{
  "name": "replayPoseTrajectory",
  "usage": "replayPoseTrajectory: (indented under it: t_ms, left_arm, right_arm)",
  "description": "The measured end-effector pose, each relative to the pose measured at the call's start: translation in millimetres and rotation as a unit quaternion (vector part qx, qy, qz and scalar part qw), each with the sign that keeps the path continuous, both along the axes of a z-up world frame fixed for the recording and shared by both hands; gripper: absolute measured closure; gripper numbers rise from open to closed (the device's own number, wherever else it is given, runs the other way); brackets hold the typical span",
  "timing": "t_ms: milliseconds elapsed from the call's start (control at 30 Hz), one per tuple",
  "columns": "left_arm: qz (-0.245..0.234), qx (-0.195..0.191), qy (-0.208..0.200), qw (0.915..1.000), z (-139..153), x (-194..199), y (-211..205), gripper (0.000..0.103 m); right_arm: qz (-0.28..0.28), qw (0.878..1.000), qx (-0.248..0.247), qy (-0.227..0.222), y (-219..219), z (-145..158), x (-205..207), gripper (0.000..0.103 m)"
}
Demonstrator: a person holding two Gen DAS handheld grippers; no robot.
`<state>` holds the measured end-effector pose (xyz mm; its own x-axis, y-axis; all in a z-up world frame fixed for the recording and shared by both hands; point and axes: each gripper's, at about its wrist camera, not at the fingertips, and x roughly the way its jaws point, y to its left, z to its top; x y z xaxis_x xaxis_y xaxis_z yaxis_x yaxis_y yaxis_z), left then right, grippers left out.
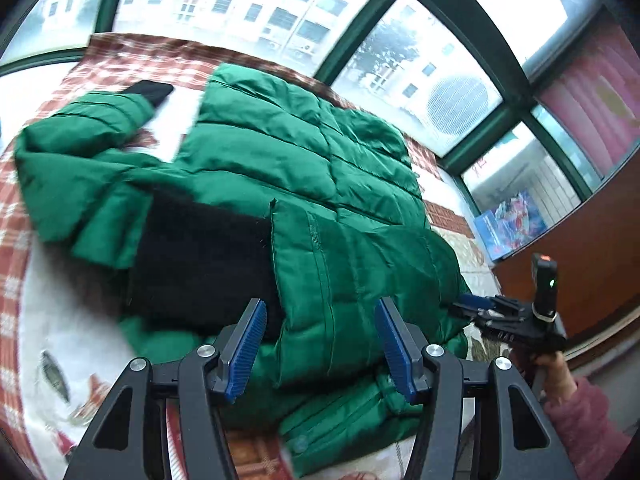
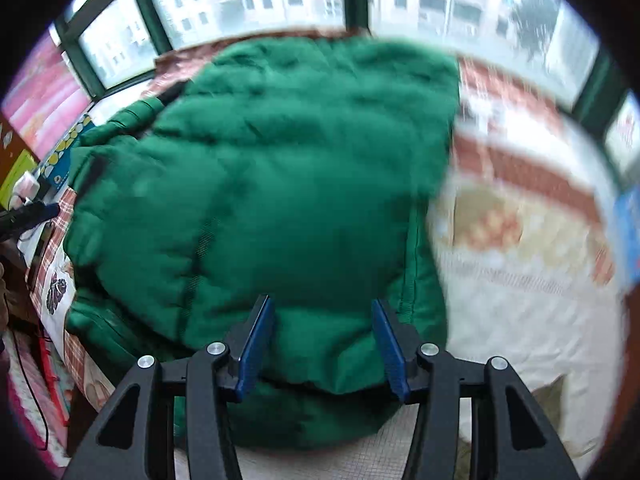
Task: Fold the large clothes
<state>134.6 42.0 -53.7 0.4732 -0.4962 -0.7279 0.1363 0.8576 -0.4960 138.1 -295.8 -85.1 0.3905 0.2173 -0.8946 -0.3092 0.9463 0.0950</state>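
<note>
Jacket hem lies between both grippers' spread, empty jaws; bare bedspread flanks its right edge.

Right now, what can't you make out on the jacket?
- Green jacket, right wrist view: motion blur hides quilting and seams.
- Its near hem, both views: cut off behind the left gripper and right gripper.
- Black lining, left wrist view: too dark for detail.
</note>
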Motion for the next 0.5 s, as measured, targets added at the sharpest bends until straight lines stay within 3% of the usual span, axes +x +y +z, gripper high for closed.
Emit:
replayPoseTrajectory:
  t_ms: [67,167,300,367,433,500]
  left_arm:
    - [-0.010,0.007,0.014,0.9998,-10,10,-12,0.043]
    - [-0.014,0.031,0.026,0.9991,-26,23,-24,0.043]
    - [-0.014,0.029,0.043,0.9986,-49,34,-22,0.043]
    - [-0.018,0.018,0.048,0.9985,-51,36,-19,0.043]
    - [-0.022,-0.005,0.056,0.9982,-45,37,-8,0.043]
    - [-0.008,-0.011,0.044,0.9989,-29,36,15,0.043]
  right_arm:
    - [-0.002,1.000,-0.006,-0.007,0,-5,-4,0.047]
    - [0.005,1.000,-0.023,-0.012,11,14,-7,0.047]
    - [-0.002,0.998,0.012,-0.055,6,48,-1,0.047]
    - [-0.008,0.999,0.009,-0.045,7,36,12,0.045]
    - [-0.016,1.000,-0.003,0.011,8,0,24,0.045]
    - [-0.010,1.000,-0.005,0.011,11,-14,26,0.045]
